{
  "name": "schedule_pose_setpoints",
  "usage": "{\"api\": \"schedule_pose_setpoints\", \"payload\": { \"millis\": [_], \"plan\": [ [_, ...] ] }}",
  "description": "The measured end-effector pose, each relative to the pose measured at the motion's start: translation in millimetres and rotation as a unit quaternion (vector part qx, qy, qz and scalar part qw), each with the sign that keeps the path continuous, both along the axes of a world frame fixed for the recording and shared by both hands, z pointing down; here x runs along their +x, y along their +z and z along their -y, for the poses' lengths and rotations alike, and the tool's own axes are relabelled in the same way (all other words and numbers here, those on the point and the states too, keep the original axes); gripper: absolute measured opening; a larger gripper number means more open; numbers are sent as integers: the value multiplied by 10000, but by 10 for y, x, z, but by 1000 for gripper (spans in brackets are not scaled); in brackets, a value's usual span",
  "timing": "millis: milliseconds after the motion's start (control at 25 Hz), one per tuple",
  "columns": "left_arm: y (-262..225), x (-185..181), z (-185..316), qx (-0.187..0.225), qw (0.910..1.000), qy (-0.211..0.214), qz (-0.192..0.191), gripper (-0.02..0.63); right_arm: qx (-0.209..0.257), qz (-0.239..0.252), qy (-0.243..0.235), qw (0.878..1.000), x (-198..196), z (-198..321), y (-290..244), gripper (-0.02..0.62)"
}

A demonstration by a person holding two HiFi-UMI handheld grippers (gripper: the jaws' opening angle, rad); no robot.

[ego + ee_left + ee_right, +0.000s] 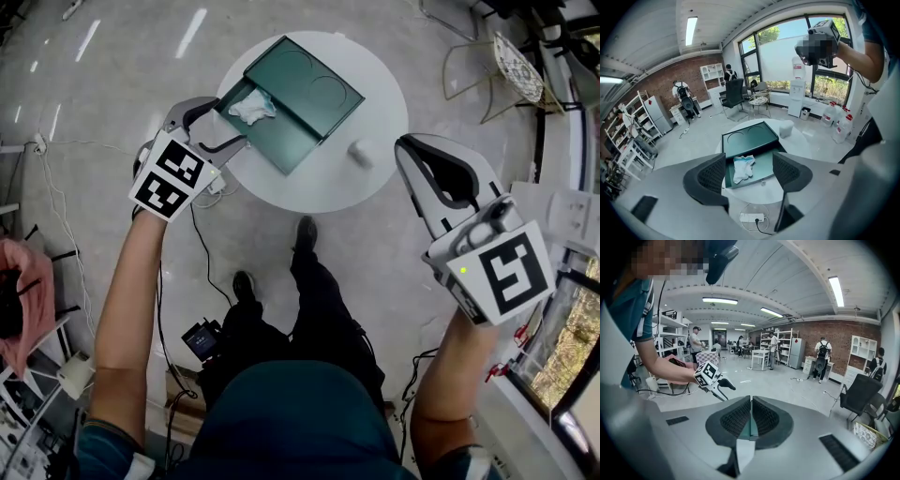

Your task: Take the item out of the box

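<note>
A dark green box (298,117) lies open on the round white table (380,80), its lid folded back flat. Inside its near compartment is a crumpled white cloth item (251,108). My left gripper (227,122) hovers at the box's left corner, open, with nothing between its pads. In the left gripper view the cloth (743,168) lies beyond the wide-apart jaws of my left gripper (749,161), untouched, inside the box (750,138). My right gripper (411,150) hangs off the table's right side; the right gripper view shows this gripper (751,416) shut, with nothing held.
A small white cup (360,152) stands on the table right of the box. A white power strip (752,218) and its cable lie on the floor below the table's edge. Chairs and water bottles stand by the windows; people are far off in the room.
</note>
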State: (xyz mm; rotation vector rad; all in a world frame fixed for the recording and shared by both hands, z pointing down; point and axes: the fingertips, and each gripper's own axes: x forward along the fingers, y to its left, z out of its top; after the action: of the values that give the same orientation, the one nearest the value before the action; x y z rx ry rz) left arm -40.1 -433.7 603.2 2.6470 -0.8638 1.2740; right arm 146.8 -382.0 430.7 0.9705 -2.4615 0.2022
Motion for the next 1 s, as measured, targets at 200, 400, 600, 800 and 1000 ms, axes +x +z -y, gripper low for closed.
{"api": "schedule_pose_setpoints", "payload": {
  "millis": [200, 400, 600, 800, 1000],
  "plan": [
    [346, -58, 91, -186, 9997, -3, 146, 314, -133, -84, -42, 9999, 4, 57, 202, 40],
    [640, -59, 191, -318, 9992, -43, 245, 314, -210, -20, 65, 9998, 50, 137, 360, 40],
    [867, 0, 307, -427, 9986, -61, 292, 313, -293, -22, 74, 9995, 110, 196, 517, 40],
    [1054, 38, 441, -542, 9979, -74, 338, 313, -378, -19, 99, 9992, 159, 270, 637, 40],
    [1257, 79, 572, -658, 9969, -45, 434, 313, -482, 60, 41, 9988, 165, 321, 755, 40]
  ]
}}
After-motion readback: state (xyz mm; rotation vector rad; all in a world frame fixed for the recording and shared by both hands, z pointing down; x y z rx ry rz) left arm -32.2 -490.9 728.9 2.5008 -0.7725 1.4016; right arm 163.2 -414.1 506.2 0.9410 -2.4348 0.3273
